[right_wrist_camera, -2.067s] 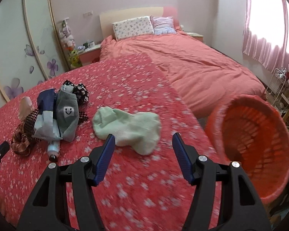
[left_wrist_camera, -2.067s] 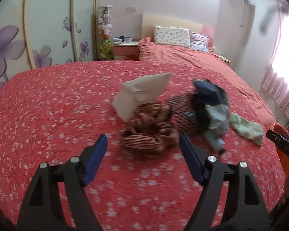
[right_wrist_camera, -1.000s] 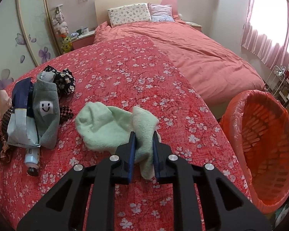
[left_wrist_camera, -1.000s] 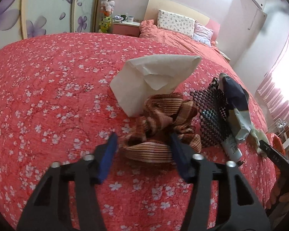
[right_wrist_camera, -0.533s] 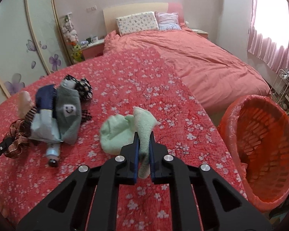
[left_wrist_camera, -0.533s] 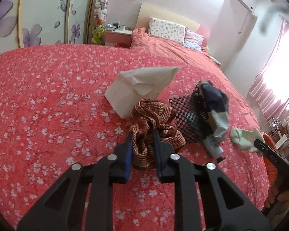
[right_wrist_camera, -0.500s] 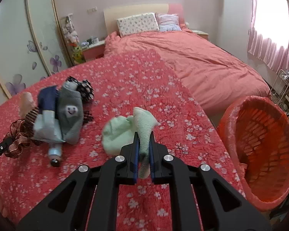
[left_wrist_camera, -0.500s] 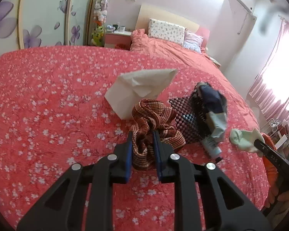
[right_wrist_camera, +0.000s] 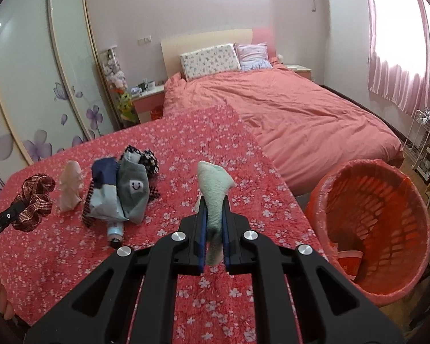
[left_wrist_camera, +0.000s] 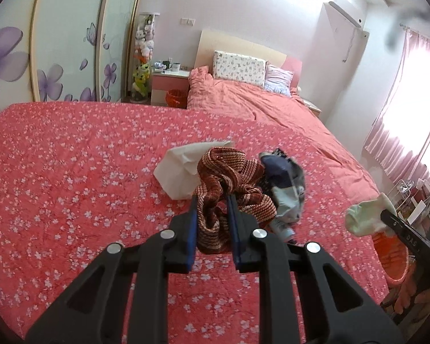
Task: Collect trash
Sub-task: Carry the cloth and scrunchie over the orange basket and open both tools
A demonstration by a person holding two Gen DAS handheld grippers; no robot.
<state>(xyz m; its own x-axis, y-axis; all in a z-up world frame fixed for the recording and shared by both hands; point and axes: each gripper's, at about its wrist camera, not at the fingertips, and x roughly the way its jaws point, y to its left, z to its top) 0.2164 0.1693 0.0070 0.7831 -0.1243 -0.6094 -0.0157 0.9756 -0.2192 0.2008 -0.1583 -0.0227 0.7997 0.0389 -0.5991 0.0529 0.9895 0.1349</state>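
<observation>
Item, left: my left fingers [left_wrist_camera: 212,218], spread wide two seconds back, now pinch the brown striped cloth [left_wrist_camera: 229,177], which has come up off the bed [left_wrist_camera: 71,172] and hangs bunched between the blue pads.

Item, right: my right fingers [right_wrist_camera: 214,223], also wide then, now clamp the pale green sock [right_wrist_camera: 215,192], lifted clear of the bedspread (its toe end pokes up above the tips).

Left lying: beige paper bag [left_wrist_camera: 183,169], dark sock pile [right_wrist_camera: 123,192] with its small bottle [right_wrist_camera: 114,232].

Orange basket [right_wrist_camera: 369,226] stands beside the bed, right of the sock.
</observation>
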